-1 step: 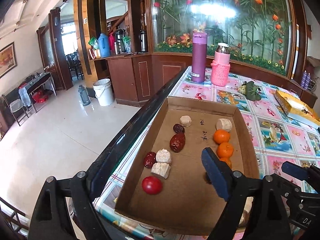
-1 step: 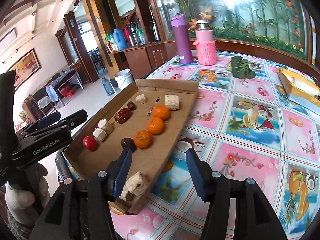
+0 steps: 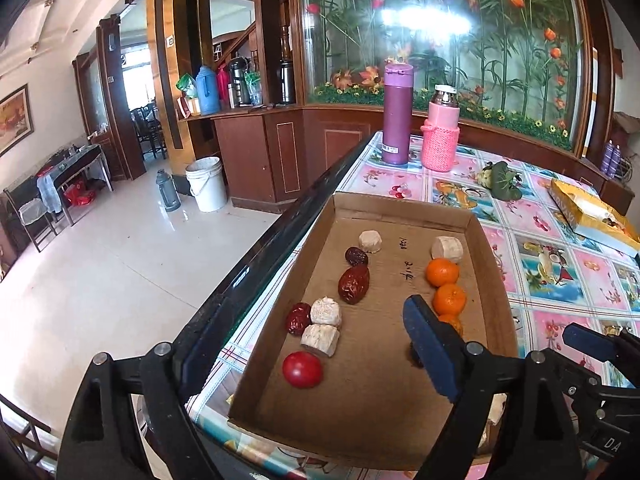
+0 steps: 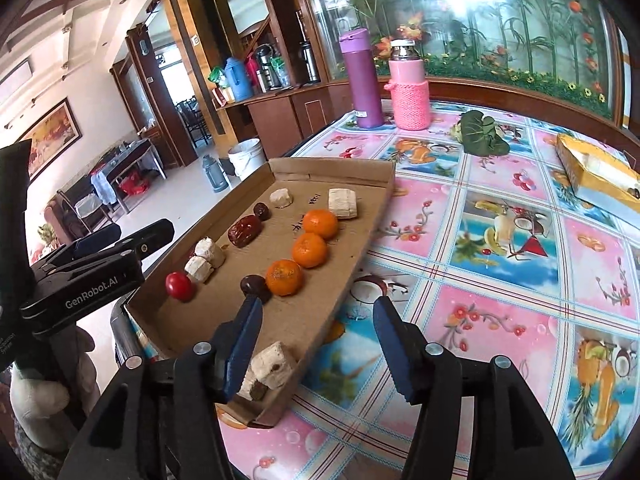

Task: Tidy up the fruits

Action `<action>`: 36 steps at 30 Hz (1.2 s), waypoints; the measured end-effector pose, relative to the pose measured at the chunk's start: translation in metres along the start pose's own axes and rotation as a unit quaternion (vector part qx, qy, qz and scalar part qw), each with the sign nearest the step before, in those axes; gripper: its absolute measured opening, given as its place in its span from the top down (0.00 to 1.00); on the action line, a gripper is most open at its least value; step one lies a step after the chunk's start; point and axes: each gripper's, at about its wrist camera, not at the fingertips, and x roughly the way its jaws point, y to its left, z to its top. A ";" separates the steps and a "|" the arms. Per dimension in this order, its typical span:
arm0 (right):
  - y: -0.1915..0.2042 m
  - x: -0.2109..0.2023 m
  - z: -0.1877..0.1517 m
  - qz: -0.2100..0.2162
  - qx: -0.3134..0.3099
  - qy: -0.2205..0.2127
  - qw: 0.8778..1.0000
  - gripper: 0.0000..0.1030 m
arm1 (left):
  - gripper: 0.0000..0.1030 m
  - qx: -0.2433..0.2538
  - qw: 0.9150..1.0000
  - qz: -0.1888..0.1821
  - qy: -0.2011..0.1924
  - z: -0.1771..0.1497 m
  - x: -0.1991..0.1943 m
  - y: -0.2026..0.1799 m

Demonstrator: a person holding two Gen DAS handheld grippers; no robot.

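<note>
Cardboard tray (image 4: 362, 216) keeps oranges (image 4: 309, 249) lined toward 12 o'clock; my left tongs (image 3: 316, 354) and right tongs (image 4: 316, 340) gape wide, holding nothing.

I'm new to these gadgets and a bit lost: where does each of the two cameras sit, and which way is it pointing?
Left wrist: sits on the left gripper, looking along its open fingers over the cardboard tray from its floor-side end; the right gripper shows at right.
Right wrist: sits on the right gripper, open, over the tray's table-side edge; the left gripper shows at left.
Shared: tray, three oranges, red tomato, purple flask.
</note>
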 end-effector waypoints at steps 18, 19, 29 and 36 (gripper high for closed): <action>-0.003 0.001 -0.008 -0.018 0.000 0.000 1.000 0.28 | 0.16 0.009 1.000 -0.011 0.008 0.000 0.003 -0.013; -0.002 0.002 -0.007 -0.018 0.000 0.001 1.000 0.28 | 0.16 0.009 1.000 -0.011 0.008 0.000 0.003 -0.013; -0.002 0.003 -0.009 -0.023 -0.002 -0.001 1.000 0.24 | 0.16 0.004 1.000 -0.009 0.001 0.000 0.002 -0.014; -0.003 0.002 -0.011 -0.029 0.002 -0.001 1.000 0.23 | 0.16 -0.001 1.000 -0.010 0.002 -0.002 0.001 -0.013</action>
